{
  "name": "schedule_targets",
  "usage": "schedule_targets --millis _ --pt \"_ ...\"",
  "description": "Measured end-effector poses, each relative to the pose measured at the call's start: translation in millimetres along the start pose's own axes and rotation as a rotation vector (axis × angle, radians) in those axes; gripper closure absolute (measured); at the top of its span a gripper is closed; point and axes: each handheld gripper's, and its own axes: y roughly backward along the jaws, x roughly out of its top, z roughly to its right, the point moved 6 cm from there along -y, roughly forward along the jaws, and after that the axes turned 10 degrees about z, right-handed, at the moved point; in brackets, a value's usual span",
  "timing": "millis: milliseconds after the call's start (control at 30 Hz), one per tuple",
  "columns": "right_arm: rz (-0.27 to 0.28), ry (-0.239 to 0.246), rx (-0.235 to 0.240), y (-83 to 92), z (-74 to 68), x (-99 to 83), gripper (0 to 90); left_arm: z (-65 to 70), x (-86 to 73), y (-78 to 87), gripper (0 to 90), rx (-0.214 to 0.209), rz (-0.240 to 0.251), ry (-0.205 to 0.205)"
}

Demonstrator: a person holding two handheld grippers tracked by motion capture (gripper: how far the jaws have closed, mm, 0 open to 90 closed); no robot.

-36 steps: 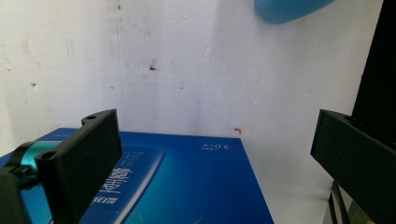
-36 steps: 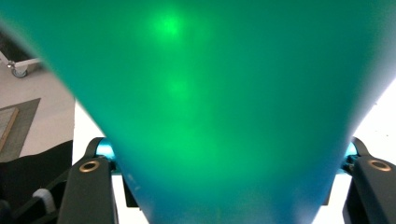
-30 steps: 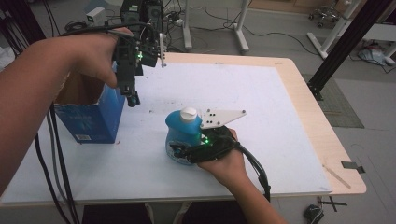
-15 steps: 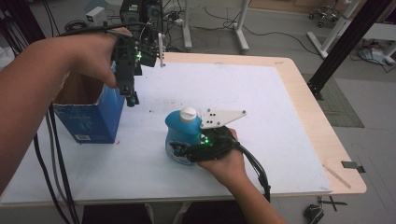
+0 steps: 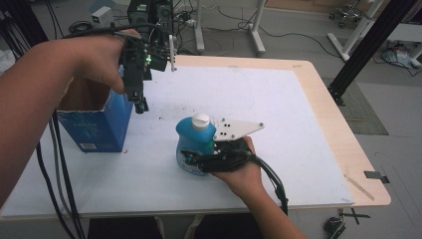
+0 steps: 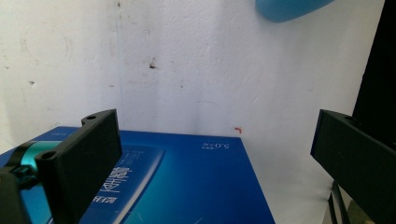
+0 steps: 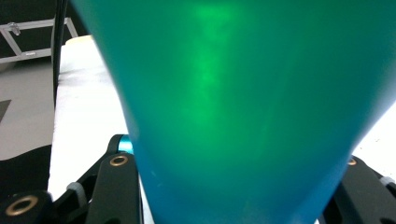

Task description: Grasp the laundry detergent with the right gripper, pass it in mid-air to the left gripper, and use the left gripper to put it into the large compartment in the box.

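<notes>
A blue bottle (image 5: 191, 142) with a white cap (image 5: 200, 120) stands upright in the middle of the white table sheet (image 5: 278, 99). My right gripper (image 5: 194, 158) reaches in from the near side. Its jaws have just been closing and now press on the bottle's lower body (image 7: 243, 93), one on each side. My left gripper (image 5: 140, 104) hangs in the air, pointing down beside the right edge of an open blue box (image 5: 97, 127). Its jaws stand wide apart with nothing between them (image 6: 212, 158). Below them lie the box side (image 6: 187, 186) and, farther off, the bottle (image 6: 285, 8).
The blue cardboard box stands open at the table's left, near the edge. Cables trail from both grippers, those of the left one over the table's left edge. The wooden table rim (image 5: 343, 134) runs along the right. Stands and cables crowd the floor behind the table.
</notes>
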Motion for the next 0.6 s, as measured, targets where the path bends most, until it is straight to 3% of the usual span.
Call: schedule_targets --millis 600 --pt "-0.011 0.011 0.029 9.6 5.2 12.8 47.0 2.2 0.4 3.6 1.7 -0.001 0.006 -0.005"
